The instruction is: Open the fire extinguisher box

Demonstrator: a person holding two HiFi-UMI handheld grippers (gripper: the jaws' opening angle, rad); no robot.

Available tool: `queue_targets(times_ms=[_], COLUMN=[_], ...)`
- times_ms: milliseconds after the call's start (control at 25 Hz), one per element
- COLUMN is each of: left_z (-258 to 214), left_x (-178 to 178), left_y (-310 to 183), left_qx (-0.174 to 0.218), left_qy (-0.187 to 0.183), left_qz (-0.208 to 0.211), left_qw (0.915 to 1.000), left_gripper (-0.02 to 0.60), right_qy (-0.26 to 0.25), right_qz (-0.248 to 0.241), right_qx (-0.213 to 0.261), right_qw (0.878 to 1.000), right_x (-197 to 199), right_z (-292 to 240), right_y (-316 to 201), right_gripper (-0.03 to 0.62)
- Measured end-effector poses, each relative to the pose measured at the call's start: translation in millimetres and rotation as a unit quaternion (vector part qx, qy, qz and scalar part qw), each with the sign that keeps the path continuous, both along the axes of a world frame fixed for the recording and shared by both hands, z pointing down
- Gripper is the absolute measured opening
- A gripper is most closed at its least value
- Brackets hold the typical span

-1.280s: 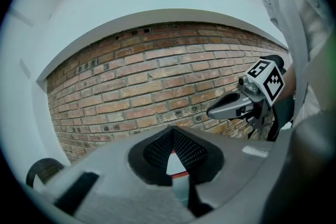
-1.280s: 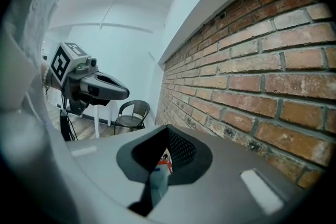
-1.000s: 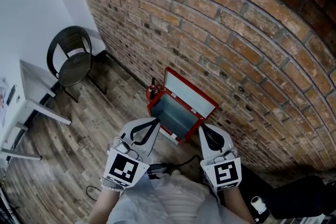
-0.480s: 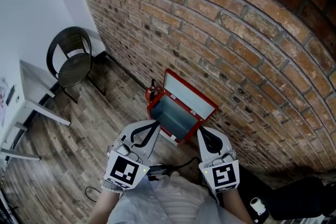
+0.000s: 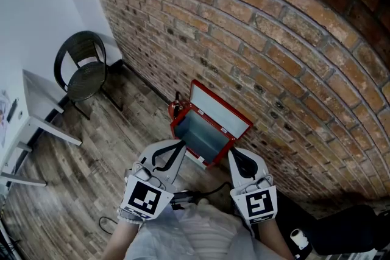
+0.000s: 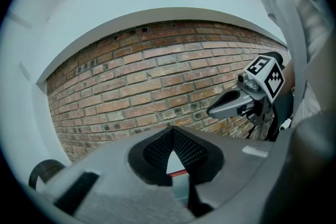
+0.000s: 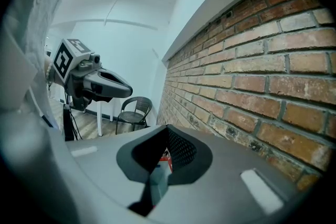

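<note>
Box under inspection: red sheet-metal fire extinguisher box (image 5: 201,134) stood on wooden floor (image 5: 91,149) against brick wall (image 5: 274,39), lid (image 5: 220,109) raised. Judged rigid, lid light; hold at front lip. Left gripper (image 5: 180,142) and right gripper (image 5: 232,153) fingers clenched, empty.

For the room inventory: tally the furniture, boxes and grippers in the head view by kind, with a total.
Chair: 1
Table: 1
Red box: 1
Grippers: 2 (left gripper, right gripper)
Total: 5
</note>
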State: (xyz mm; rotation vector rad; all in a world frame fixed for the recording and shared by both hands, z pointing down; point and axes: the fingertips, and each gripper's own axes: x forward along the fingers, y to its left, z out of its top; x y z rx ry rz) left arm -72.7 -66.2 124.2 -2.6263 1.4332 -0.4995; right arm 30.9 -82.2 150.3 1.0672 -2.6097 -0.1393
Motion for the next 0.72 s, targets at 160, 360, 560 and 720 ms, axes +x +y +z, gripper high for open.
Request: queue_targets(times_ms=[160,360,560,720], left_z=[-0.2,0.2,0.8,1.2], left_x=[0.8,-0.9,-3.0,-3.3], left_y=[0.4,0.6,-0.5,-2.0], left_qx=[0.002,0.000,0.000,0.003], left_qy=[0.000,0.004,0.005,0.005], left_qz=[0.000,-0.005,-0.006,-0.006], left_qw=[1.0000,1.0000,1.0000,1.0000], left_gripper=[0.002,0.002,0.002,0.002], right_qy=[0.002,0.006,0.011,0.012], right_qz=[-0.001,-0.005,-0.008,-0.012], right_qx=[-0.002,-0.006,-0.003,-0.002], right_qw=[1.000,1.000,1.000,1.000], right_x=[0.8,-0.6,-2.9,-4.9], right_z=[1.7,3.3,3.7,4.9], right_y=[0.8,2.4,2.1,1.2], right_gripper=[0.009,0.009,0.009,0.009])
